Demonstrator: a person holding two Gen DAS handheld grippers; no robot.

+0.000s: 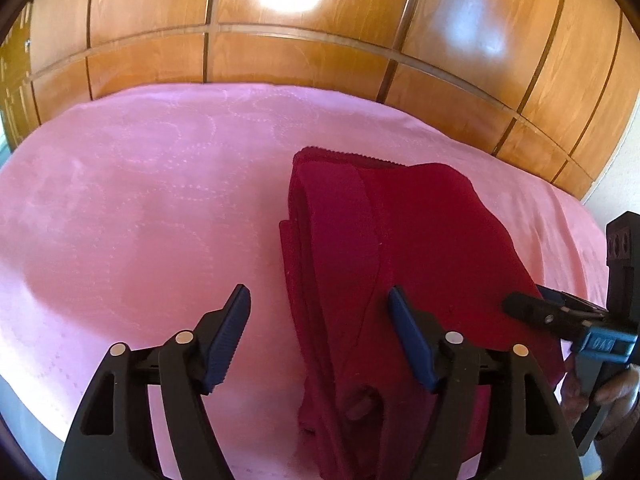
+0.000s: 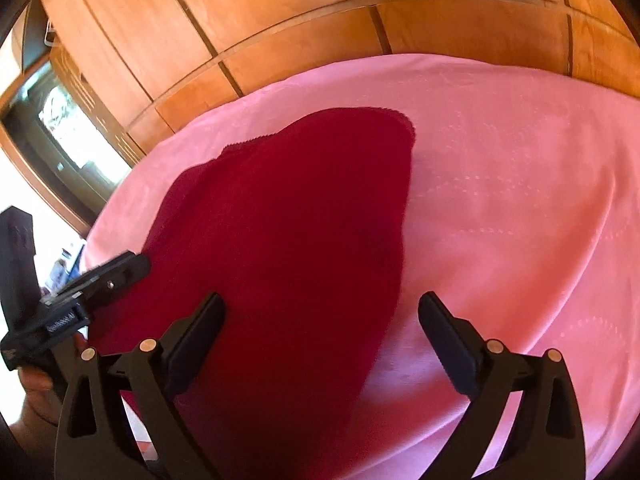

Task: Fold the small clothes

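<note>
A dark red garment (image 1: 420, 220) lies folded into a long stack on the pink bedspread (image 1: 140, 200). My left gripper (image 1: 318, 296) hovers open over the stack's near left edge. Its left finger is over bare bedspread and its right finger over the cloth, and neither pad presses on anything. In the right wrist view the same garment (image 2: 288, 208) fills the middle. My right gripper (image 2: 322, 300) stands wide open above its near right edge, gripping nothing. Each wrist view shows a finger of the other gripper (image 1: 528, 310) (image 2: 128, 268) resting at the garment's side.
A wooden panelled wardrobe (image 1: 280, 64) runs along the far side of the bed. A dark screen-like panel (image 2: 60, 128) sits at the left in the right wrist view. A person's hand (image 1: 612, 392) holds the right gripper's handle. Pink bedspread (image 2: 500, 200) spreads around the garment.
</note>
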